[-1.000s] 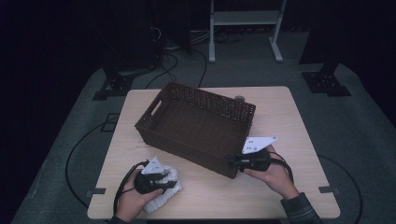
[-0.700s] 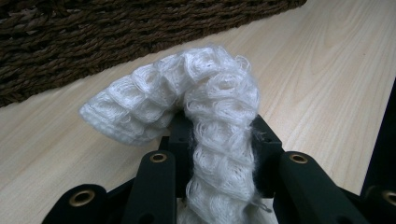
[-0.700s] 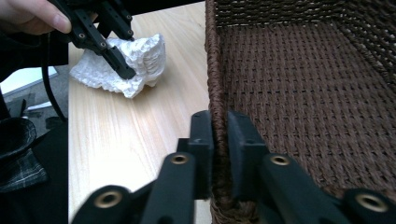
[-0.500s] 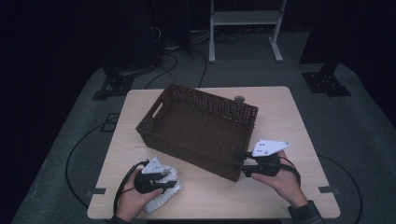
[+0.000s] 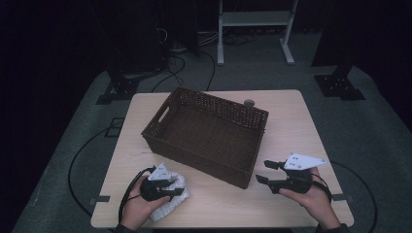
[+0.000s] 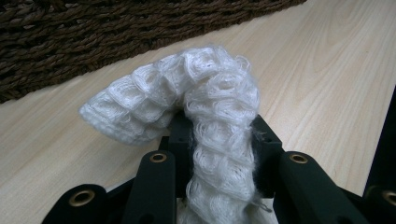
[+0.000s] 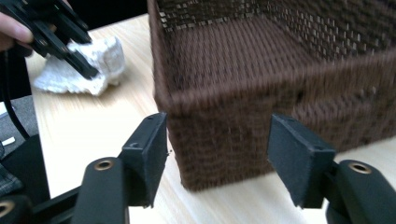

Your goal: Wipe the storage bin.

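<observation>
Pale wooden worktop point(image 5: 291, 116) in a dark room, grey floor point(image 5: 384, 131) with cables and a white stand point(image 5: 255, 19) behind. Left claw point(image 6: 219, 140) clamped on a white knitted cloth point(image 6: 187, 93) at the near left edge, beside the brown wicker basket point(image 5: 209, 131). Right claw point(image 7: 217, 149) empty, jaws just opening wide, facing the basket's near corner.

We see a white waffle-weave cloth point(image 6: 196, 107), a dark brown woven basket point(image 5: 209, 133) at its one o'clock, and a pale wood-grain table point(image 5: 291, 121).
</observation>
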Tool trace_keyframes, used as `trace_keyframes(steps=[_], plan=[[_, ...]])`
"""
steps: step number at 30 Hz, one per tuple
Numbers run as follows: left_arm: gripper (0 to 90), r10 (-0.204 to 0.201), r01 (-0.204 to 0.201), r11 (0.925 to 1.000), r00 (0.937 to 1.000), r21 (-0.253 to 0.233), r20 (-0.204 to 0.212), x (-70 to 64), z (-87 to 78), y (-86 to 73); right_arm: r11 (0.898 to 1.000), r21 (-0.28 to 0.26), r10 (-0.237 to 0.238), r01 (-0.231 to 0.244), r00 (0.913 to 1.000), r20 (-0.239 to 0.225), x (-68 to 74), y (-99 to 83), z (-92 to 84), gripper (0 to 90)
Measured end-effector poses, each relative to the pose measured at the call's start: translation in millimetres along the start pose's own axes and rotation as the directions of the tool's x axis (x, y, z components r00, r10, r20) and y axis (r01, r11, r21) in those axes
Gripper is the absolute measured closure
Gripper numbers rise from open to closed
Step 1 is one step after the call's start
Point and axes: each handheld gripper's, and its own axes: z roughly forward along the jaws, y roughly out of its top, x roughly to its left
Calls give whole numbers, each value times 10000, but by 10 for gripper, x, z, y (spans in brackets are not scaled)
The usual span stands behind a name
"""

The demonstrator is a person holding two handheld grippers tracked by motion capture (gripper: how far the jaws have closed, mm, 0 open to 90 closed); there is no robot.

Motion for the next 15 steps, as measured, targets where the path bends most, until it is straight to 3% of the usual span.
trace_keyframes(steps=[5,15], plan=[[678,-24,24,10000,10000,22,-12,6,-4,-2,9981,564,253,-256,9997,56,-21,-176,127,332],[677,-19,19,10000,10000,27,-25,13,-10,-5,9887,1487,146,-188,9995,295,60,-322,410,306]])
